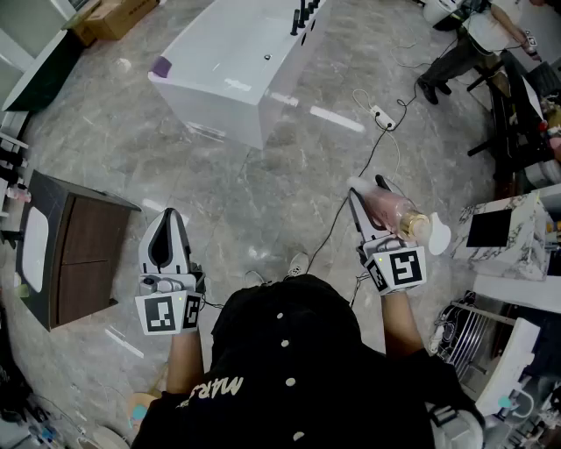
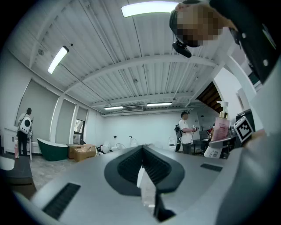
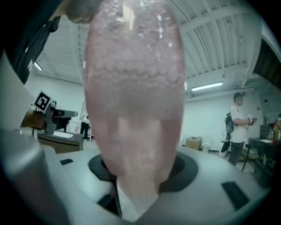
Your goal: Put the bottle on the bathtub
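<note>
Head view, starting at the left: what is there?

Glossy grey marbled floor (image 1: 263, 206), with a dark brown cabinet (image 1: 83, 250) against the left edge. Just right of it the left gripper (image 1: 168, 219) is held level, its jaws pressed together with nothing in them.

And the middle?

Open floor runs up to a white bathtub (image 1: 219, 105) at the top. A small purple object (image 1: 160, 65) sits on its left corner. A black cable (image 1: 373, 160) trails from a power strip (image 1: 381, 116) down toward the person's feet.

Where is the bottle (image 1: 396, 213)?

At the right, lying level in the right gripper (image 1: 366, 186), well apart from the bathtub. Its white pump points right, near a white marble-patterned unit (image 1: 517, 232). That side is the crowded one.

What do the gripper views add?

Right gripper view shows the jaws clamped on the bottle's pink body, which fills most of the frame. Left gripper view shows what the head view does not: a ribbed white ceiling with strip lights (image 2: 147, 8), a dark green tub (image 2: 52, 149) far off at the left, cardboard boxes (image 2: 81, 152) beside it, and a standing person (image 2: 186, 137) toward the right.
</note>
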`<state>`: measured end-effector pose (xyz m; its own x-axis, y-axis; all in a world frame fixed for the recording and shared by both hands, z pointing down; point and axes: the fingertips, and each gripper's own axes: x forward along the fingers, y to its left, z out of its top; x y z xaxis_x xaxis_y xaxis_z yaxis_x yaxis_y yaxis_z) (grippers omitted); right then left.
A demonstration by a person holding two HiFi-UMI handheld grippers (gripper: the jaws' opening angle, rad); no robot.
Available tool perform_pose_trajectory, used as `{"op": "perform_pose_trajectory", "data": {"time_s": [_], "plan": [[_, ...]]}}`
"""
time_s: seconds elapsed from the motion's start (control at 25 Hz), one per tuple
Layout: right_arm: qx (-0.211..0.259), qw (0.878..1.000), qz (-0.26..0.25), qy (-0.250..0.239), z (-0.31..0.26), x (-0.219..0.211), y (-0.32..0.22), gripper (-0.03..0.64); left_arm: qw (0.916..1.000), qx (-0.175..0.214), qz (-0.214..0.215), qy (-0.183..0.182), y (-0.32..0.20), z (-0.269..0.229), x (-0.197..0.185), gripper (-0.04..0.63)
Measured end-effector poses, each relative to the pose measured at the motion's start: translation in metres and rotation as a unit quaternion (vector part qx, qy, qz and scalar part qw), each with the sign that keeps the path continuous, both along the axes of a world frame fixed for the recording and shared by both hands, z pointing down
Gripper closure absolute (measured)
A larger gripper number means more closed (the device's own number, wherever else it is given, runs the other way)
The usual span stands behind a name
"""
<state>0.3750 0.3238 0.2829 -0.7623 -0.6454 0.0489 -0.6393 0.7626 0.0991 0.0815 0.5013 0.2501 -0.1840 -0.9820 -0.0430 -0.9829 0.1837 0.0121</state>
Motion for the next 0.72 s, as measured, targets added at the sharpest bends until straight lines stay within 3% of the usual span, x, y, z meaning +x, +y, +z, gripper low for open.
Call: {"op": "perform_pose_trajectory", "data": {"time_s": [0.32, 0.52, 0.72], "plan": [[0.005, 1.000, -0.005, -0.004, 0.000, 0.002, -0.011, 0.391, 1.0000, -0.003, -0.003, -0.001, -0.011, 0.002, 0.005, 0.586], [-0.015, 0.999, -0.016, -0.042, -0.001, 0.012, -0.026, 0.390, 0.9999, -0.008, -0.012, -0.001, -0.022, 0.004, 0.010, 0.586], [-0.005, 0.999, -0.017, -0.027, 0.003, 0.022, -0.043, 0.390, 0.9996, -0.011, -0.024, 0.002, -0.035, 0.006, 0.021, 0.586]]}}
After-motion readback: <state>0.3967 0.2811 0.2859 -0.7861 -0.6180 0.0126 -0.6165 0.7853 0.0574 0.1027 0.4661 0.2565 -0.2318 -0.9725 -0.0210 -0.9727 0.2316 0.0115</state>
